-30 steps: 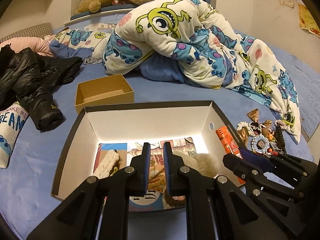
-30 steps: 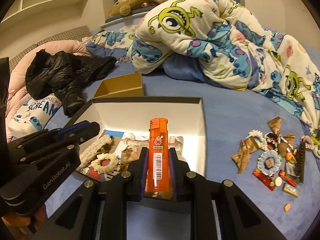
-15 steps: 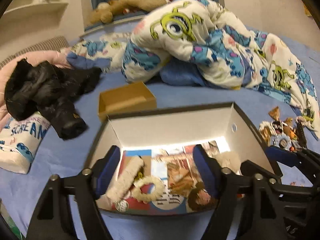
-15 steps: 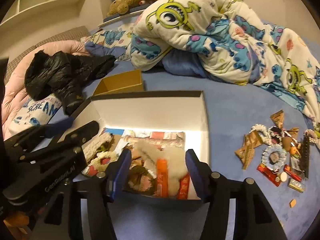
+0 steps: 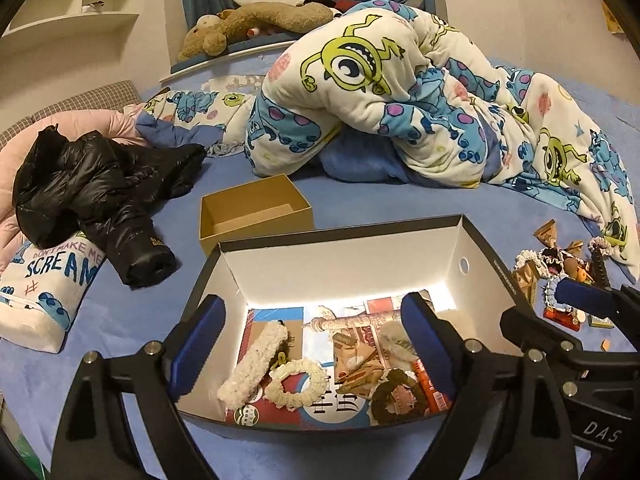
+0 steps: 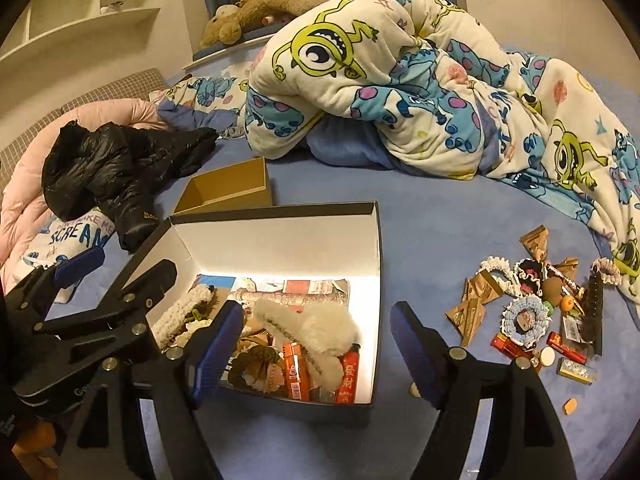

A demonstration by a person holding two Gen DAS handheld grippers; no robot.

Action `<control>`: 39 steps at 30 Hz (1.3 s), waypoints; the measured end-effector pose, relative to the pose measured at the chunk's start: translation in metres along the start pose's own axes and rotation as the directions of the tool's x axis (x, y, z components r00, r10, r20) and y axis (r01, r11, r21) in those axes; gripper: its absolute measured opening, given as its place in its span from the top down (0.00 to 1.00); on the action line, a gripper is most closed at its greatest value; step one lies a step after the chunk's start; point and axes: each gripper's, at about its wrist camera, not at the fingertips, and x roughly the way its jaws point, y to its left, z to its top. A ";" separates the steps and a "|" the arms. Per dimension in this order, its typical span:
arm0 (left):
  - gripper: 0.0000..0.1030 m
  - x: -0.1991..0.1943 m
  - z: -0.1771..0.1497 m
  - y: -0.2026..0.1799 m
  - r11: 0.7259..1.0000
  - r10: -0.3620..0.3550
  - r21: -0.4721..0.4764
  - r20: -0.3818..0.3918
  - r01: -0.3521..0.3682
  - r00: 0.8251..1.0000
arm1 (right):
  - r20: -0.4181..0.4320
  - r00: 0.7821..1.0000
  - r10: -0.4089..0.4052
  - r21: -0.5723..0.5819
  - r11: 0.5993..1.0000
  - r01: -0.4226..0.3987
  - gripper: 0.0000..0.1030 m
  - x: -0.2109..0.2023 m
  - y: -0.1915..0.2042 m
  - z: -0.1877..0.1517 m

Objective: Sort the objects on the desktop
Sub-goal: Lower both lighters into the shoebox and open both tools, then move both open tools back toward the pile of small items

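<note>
A black box with white walls (image 5: 344,264) (image 6: 280,244) lies on the blue bed and holds scrunchies, a fluffy white clip (image 6: 308,328), booklets and orange lighters (image 6: 294,374). My left gripper (image 5: 312,336) hovers above the box's near edge, jaws still opening, nothing between them. A white scrunchie (image 5: 296,382) and a woolly band (image 5: 254,364) lie below it. My right gripper (image 6: 316,344) hangs over the box's right corner, jaws also opening and empty. A heap of small objects (image 6: 532,308) (image 5: 560,276) lies right of the box.
A small brown cardboard box (image 5: 252,212) stands open behind the black box. A black puffer jacket (image 5: 100,184) and a printed pillow (image 5: 48,292) lie at left. A monster-print duvet (image 5: 400,112) is bunched at the back and right. A plush toy (image 5: 256,24) rests on the ledge.
The right gripper opened and let go of the orange lighter, which now lies in the box. The left gripper went from shut to wide open and turned slightly left.
</note>
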 end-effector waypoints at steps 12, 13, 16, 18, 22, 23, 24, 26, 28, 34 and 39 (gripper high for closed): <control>0.12 0.006 0.000 -0.007 1.000 -0.023 0.002 -0.016 0.023 1.000 | -0.009 1.000 -0.012 0.016 1.000 0.012 0.24 0.003 -0.009 -0.005; 0.12 0.006 0.000 -0.007 1.000 -0.022 0.003 -0.017 0.022 1.000 | -0.010 1.000 -0.013 0.016 1.000 0.014 0.24 0.003 -0.009 -0.005; 0.12 0.007 0.000 -0.009 1.000 -0.024 0.004 -0.019 0.024 1.000 | -0.011 1.000 -0.017 0.014 1.000 0.017 0.24 0.003 -0.011 -0.005; 0.12 0.008 0.001 -0.011 1.000 -0.031 0.000 -0.023 0.031 0.999 | -0.008 1.000 -0.022 0.008 1.000 0.022 0.24 0.003 -0.012 -0.005; 0.12 0.008 0.001 -0.016 0.999 -0.044 -0.002 -0.024 0.044 0.999 | -0.007 1.000 -0.027 0.013 1.000 0.027 0.24 0.001 -0.017 -0.006; 0.12 0.008 0.001 -0.018 0.999 -0.053 -0.005 -0.025 0.053 0.998 | -0.008 1.000 -0.029 0.014 0.999 0.029 0.24 0.001 -0.019 -0.006; 0.12 0.008 0.002 -0.019 0.998 -0.061 -0.009 -0.026 0.061 0.998 | -0.008 0.999 -0.032 0.016 0.999 0.032 0.24 0.000 -0.021 -0.006; 0.12 0.009 0.002 -0.023 0.998 -0.069 -0.015 -0.029 0.069 0.997 | -0.008 0.999 -0.035 0.018 0.999 0.036 0.24 -0.001 -0.025 -0.007; 0.12 0.009 0.004 -0.028 0.997 -0.074 -0.014 -0.028 0.073 0.997 | -0.005 0.999 -0.043 0.023 0.999 0.043 0.24 -0.002 -0.032 -0.007; 0.12 0.009 0.009 -0.053 0.994 -0.110 -0.003 -0.024 0.110 0.994 | 0.001 0.998 -0.068 0.040 0.997 0.068 0.24 -0.007 -0.052 -0.009; 0.12 0.010 0.012 -0.082 0.989 -0.150 0.006 -0.033 0.150 0.988 | 0.005 0.996 -0.091 0.065 0.994 0.091 0.24 -0.013 -0.076 -0.012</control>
